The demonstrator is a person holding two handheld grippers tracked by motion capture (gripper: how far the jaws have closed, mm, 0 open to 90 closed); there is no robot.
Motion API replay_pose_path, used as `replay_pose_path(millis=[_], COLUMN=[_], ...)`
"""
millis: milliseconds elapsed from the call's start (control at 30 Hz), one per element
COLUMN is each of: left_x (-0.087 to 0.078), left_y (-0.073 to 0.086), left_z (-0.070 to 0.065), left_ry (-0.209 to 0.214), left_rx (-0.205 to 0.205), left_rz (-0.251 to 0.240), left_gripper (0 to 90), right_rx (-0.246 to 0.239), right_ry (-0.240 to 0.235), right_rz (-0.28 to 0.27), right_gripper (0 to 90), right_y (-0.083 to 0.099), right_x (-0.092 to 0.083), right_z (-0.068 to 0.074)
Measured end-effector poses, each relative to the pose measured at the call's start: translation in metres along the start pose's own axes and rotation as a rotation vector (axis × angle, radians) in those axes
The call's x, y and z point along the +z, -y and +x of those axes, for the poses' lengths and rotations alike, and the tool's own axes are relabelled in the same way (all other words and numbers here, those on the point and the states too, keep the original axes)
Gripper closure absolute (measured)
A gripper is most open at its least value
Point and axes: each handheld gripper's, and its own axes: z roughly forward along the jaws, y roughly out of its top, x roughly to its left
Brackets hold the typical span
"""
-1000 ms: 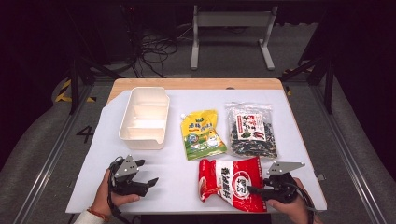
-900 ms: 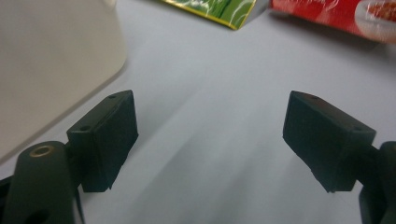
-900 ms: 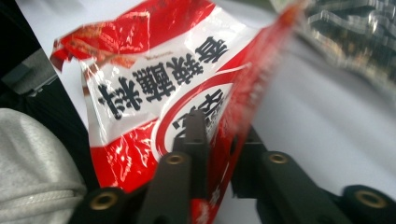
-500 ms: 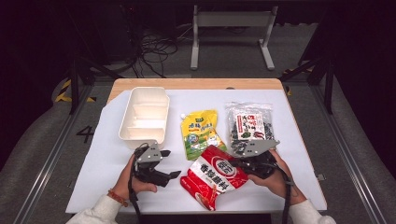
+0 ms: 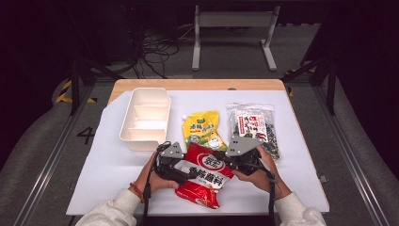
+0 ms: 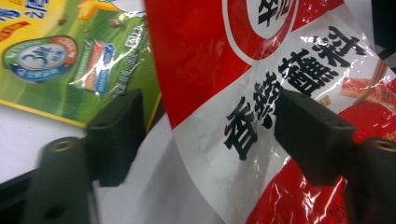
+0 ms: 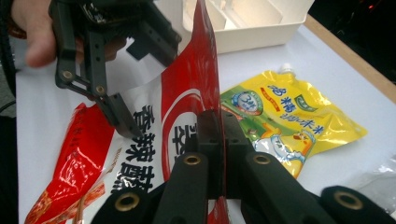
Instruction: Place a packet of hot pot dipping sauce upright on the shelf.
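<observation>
My right gripper (image 7: 219,154) has dragged the red sachet (image 5: 207,176) up-left, jaws pinched tight on its edge; my left gripper (image 6: 210,135) moved in, jaws wide, sachet between them. Likely a two-handed hold.

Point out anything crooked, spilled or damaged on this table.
Nothing is spilled or torn. The red packet lies at a slant, its upper edge overlapping the yellow spout pouch, lifted because the right gripper is shut on that edge. The white tray and dark snack bag lie flat and square.
</observation>
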Motion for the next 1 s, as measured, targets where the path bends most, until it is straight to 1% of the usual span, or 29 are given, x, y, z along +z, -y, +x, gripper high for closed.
replay_pose_path(millis=[67, 100, 133, 200, 233, 267, 300, 333, 367, 400, 433, 467, 500, 533, 567, 600, 633, 667, 700, 733, 767, 833, 867, 900, 933, 967, 1000], left_x=[0.001, 0.002, 0.002, 0.002, 0.0, 0.0, -0.002, -0.002, -0.003, -0.003, -0.005, -0.006, -0.008, -0.008, -0.009, -0.009, -0.011, -0.013, -0.015, -0.018, -0.021, -0.025, -0.027, -0.029, -0.031, -0.033, -0.034], left_y=[0.0, -0.001, -0.001, -0.001, -0.001, -0.001, -0.002, -0.002, -0.001, -0.001, -0.001, -0.001, -0.001, -0.002, -0.002, -0.002, -0.003, -0.004, -0.005, -0.006, -0.007, -0.007, -0.007, -0.008, -0.008, -0.009, -0.009], left_z=[0.0, -0.001, -0.001, -0.002, -0.002, -0.002, -0.005, -0.005, -0.007, -0.007, -0.006, -0.006, -0.007, -0.008, -0.01, -0.01, -0.012, -0.013, -0.015, -0.016, -0.017, -0.019, -0.019, -0.019, -0.019, -0.02, -0.021], left_ry=[0.002, 0.028, 0.022, 0.029, 0.041, 0.041, 0.043, 0.043, 0.046, 0.046, 0.062, 0.065, 0.067, 0.07, 0.068, 0.068, 0.067, 0.075, 0.081, 0.082, 0.083, 0.072, 0.078, 0.081, 0.073, 0.075, 0.075], left_rx=[-0.007, 0.0, 0.008, 0.008, 0.012, 0.012, 0.034, 0.034, 0.034, 0.034, 0.026, 0.023, 0.02, 0.026, 0.032, 0.032, 0.035, 0.043, 0.041, 0.049, 0.052, 0.053, 0.047, 0.047, 0.052, 0.053, 0.058], left_rz=[-0.004, -0.022, -0.022, -0.036, -0.052, -0.052, -0.057, -0.057, -0.062, -0.062, -0.074, -0.081, -0.089, -0.089, -0.093, -0.093, -0.102, -0.108, -0.12, -0.126, -0.134, -0.147, -0.158, -0.167, -0.173, -0.178, -0.181], left_gripper=[39.9, 47.0, 51.7, 62.0, 70.2, 78.4, 86.3, 89.3, 89.9, 89.9, 90.0, 90.0, 90.0, 90.0, 90.0, 90.0, 90.0, 90.0, 90.0, 90.0, 90.0, 90.0, 90.0, 90.0, 90.0, 90.0, 90.0], right_rx=[-0.006, -0.012, -0.017, -0.018, -0.014, -0.014, -0.013, -0.013, -0.008, -0.008, -0.005, 0.003, 0.011, 0.023, 0.033, 0.033, 0.049, 0.065, 0.074, 0.074, 0.088, 0.113, 0.127, 0.143, 0.155, 0.167, 0.178], right_ry=[0.005, 0.012, 0.016, 0.018, 0.023, 0.023, 0.024, 0.024, 0.035, 0.036, 0.037, 0.047, 0.059, 0.07, 0.083, 0.083, 0.099, 0.113, 0.128, 0.128, 0.137, 0.136, 0.139, 0.143, 0.154, 0.167, 0.17], right_rz=[-0.011, -0.011, -0.011, -0.018, -0.023, -0.023, -0.029, -0.029, -0.034, -0.036, -0.039, -0.05, -0.06, -0.075, -0.092, -0.092, -0.11, -0.14, -0.151, -0.151, -0.16, -0.191, -0.204, -0.208, -0.211, -0.209, -0.2], right_gripper=[90.0, 90.0, 90.0, 90.0, 90.0, 90.0, 90.0, 90.0, 89.8, 89.6, 88.4, 84.0, 81.5, 76.9, 65.5, 65.5, 60.8, 48.5, 42.6, 42.6, 40.7, 34.1, 32.4, 30.7, 28.8, 28.0, 27.2], right_y=[-0.002, -0.003, -0.003, -0.005, -0.005, -0.005, -0.006, -0.006, -0.007, -0.007, -0.007, -0.007, -0.008, -0.008, -0.008, -0.008, -0.008, -0.004, -0.001, -0.001, 0.002, 0.014, 0.019, 0.025, 0.033, 0.041, 0.048], right_x=[0.001, 0.001, 0.002, 0.002, 0.002, 0.002, 0.002, 0.002, 0.002, 0.002, 0.001, -0.001, -0.003, -0.008, -0.012, -0.012, -0.018, -0.033, -0.041, -0.041, -0.049, -0.068, -0.076, -0.084, -0.092, -0.099, -0.102], right_z=[0.002, 0.004, 0.005, 0.006, 0.006, 0.006, 0.007, 0.007, 0.008, 0.008, 0.009, 0.01, 0.01, 0.01, 0.011, 0.011, 0.012, 0.016, 0.018, 0.018, 0.02, 0.022, 0.023, 0.023, 0.024, 0.025, 0.025])
